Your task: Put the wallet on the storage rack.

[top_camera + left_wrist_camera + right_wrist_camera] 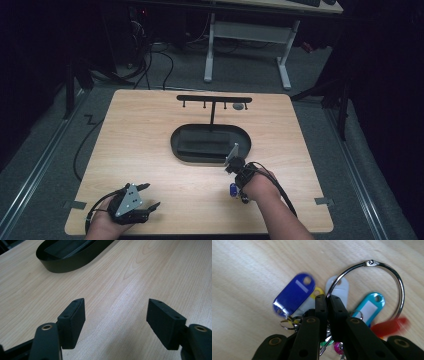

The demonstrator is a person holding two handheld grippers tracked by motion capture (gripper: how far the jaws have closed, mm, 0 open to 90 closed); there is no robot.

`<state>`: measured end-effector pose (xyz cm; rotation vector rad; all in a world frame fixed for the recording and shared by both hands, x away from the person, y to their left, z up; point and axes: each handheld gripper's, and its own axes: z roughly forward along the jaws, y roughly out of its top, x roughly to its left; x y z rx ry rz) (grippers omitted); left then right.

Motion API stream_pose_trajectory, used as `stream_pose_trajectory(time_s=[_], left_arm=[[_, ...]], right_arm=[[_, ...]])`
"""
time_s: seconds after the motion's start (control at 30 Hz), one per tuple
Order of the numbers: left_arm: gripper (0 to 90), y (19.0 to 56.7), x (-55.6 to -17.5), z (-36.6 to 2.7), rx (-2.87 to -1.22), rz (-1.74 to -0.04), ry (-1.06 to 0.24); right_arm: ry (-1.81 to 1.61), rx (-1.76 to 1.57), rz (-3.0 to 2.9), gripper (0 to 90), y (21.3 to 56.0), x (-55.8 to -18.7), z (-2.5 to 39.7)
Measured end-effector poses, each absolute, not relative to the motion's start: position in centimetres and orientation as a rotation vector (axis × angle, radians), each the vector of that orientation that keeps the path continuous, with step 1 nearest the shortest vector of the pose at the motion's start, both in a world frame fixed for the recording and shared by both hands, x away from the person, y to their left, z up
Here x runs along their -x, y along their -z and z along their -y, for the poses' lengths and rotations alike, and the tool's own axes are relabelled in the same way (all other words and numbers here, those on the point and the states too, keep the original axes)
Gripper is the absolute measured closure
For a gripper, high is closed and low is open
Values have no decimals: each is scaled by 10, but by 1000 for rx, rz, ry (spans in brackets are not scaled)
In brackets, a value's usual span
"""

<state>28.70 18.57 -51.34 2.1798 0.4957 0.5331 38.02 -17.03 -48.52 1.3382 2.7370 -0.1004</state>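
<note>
- The right tongs [327, 298] are clamped on a large silver metal key ring [387, 272], gripping the wire where its loop comes down on one side.
- Plastic key tags hang bunched on that ring: a dark blue tag [294, 296], a white tag [340, 288], a yellow tag [318, 291] half hidden between those two, a turquoise tag with a white label [369, 306] and a blurred red tag [390, 326].
- From the high view, the right tongs [235, 167] are over the pale wooden surface [150, 140] just off the near right end of the black oval tray [180, 150], with the blue tag [233, 189] showing beside the hand.
- The tray sits in the middle of the surface; behind it, toward the far edge, stands a black T-shaped rack with small hooks [214, 99].
- The left tongs [115, 315] are wide apart and hold nothing, bare wood between them.
- The left tongs [146, 196] lie near the near left corner of the surface, well apart from the ring.
</note>
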Motion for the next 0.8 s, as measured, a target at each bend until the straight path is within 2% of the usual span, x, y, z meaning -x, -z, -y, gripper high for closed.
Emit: stream_pose_trajectory(time_s=[0.13, 0.57, 0.8], left_arm=[[320, 514, -287, -185, -2184, -492, -535], [322, 514, -288, -185, -2186, -495, -532], [322, 515, -288, -185, -2189, -496, -533]], right_arm=[[86, -1327, -2754, 865, 482, -377, 170], [-17, -1207, -2767, 869, 435, -364, 181], [-57, -1267, -2753, 873, 409, -358, 196]])
